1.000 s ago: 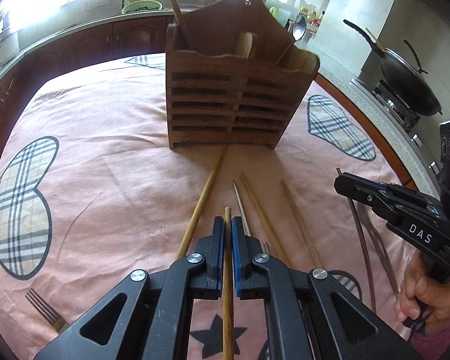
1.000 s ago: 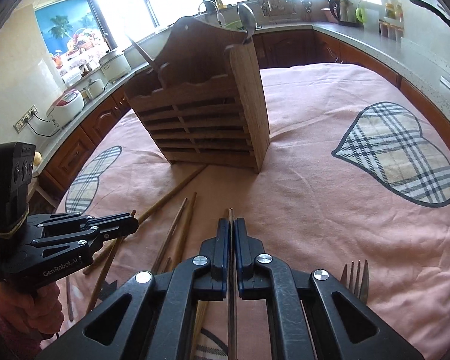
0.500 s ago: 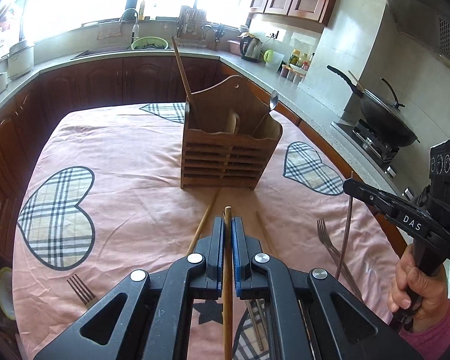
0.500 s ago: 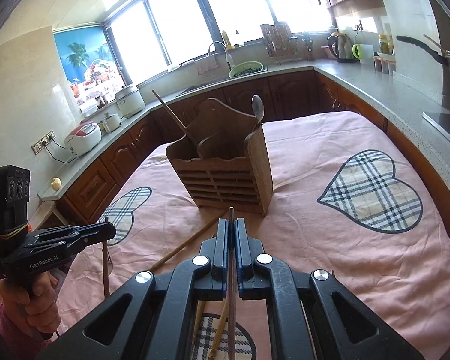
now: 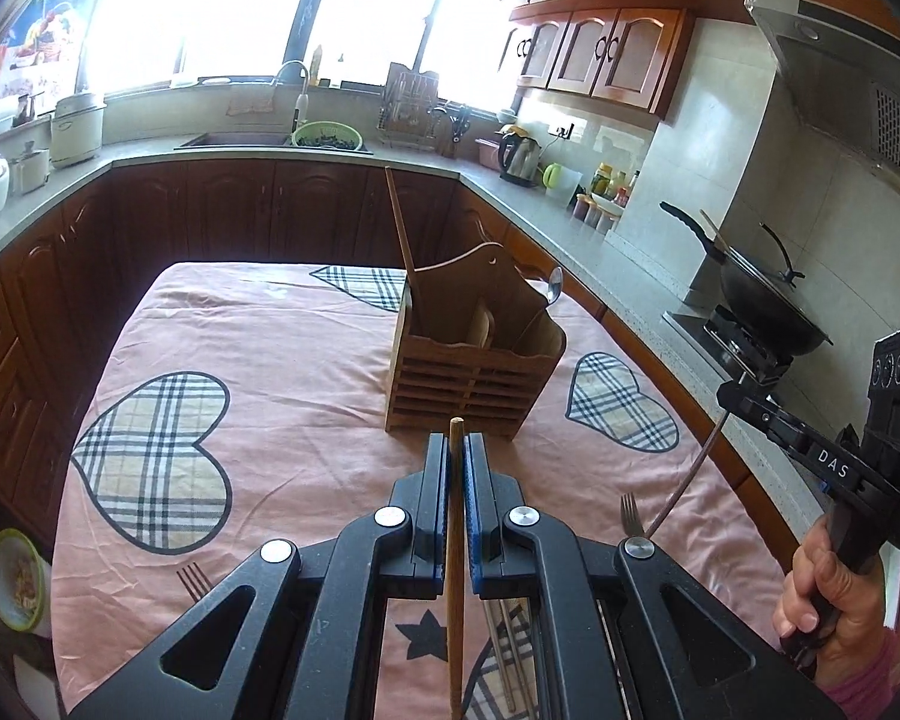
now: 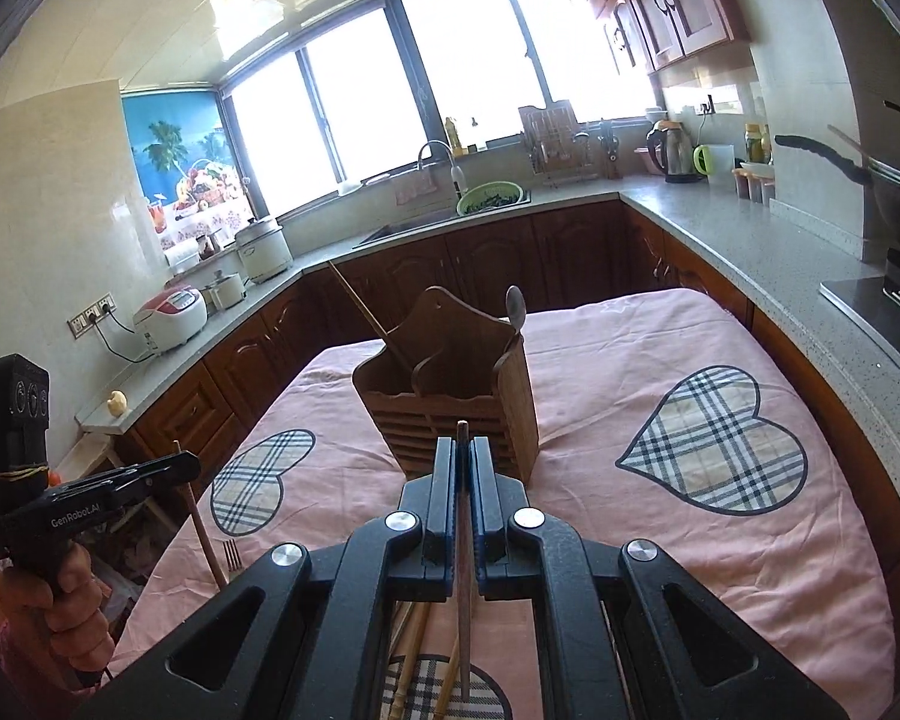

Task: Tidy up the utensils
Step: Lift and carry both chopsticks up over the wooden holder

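My left gripper [image 5: 456, 443] is shut on a light wooden chopstick [image 5: 455, 570], held above the pink tablecloth [image 5: 270, 420]. The slatted wooden utensil holder [image 5: 474, 381] stands straight ahead of it and lower. In it are a leaning chopstick [image 5: 399, 228], a wooden scoop and a metal spoon [image 5: 553, 288]. My right gripper [image 6: 462, 450] is shut on a thin dark chopstick [image 6: 463, 600] and faces the holder [image 6: 450, 402] from the right. Each gripper shows in the other's view, the right gripper [image 5: 732, 390] and the left gripper [image 6: 189, 462], each with its stick hanging down.
Several loose chopsticks [image 6: 414, 648] lie on the cloth below my grippers. One fork [image 5: 629, 510] lies at the right, another fork [image 5: 195, 579] at the left. A wok [image 5: 762, 300] sits on the stove past the table's right edge. Counters surround the table.
Both grippers have risen and pulled back from the holder, lifting their chopsticks clear of the table. The holder now looks smaller and lower in both views.
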`<state>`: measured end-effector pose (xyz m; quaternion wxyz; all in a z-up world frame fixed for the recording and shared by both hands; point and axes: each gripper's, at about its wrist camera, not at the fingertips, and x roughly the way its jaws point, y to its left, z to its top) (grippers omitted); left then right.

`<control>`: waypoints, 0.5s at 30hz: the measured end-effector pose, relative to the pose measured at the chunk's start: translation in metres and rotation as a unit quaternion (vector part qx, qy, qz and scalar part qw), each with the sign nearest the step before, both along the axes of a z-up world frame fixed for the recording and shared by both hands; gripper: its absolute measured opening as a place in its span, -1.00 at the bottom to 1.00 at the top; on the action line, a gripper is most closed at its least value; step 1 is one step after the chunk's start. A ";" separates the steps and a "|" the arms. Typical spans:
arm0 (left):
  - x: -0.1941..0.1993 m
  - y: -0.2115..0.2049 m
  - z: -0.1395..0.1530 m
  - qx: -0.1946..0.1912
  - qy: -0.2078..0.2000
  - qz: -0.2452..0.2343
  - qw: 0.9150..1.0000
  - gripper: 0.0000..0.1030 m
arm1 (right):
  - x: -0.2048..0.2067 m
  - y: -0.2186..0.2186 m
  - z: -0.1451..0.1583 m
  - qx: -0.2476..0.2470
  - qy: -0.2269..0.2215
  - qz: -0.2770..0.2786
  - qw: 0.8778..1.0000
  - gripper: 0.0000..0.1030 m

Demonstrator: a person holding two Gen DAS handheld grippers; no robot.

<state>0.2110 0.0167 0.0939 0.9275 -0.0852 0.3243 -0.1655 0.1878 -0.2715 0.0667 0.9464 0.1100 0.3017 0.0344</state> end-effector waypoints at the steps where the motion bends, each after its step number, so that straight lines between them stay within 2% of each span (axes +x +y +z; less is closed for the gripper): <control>1: 0.000 0.001 0.002 -0.001 -0.003 0.002 1.000 -0.94 | 0.000 0.001 0.002 -0.001 -0.003 0.000 1.000 -0.92; 15: 0.004 0.017 0.029 -0.029 -0.050 0.038 0.998 -0.94 | 0.014 -0.001 0.033 -0.003 -0.059 -0.007 0.998 -0.92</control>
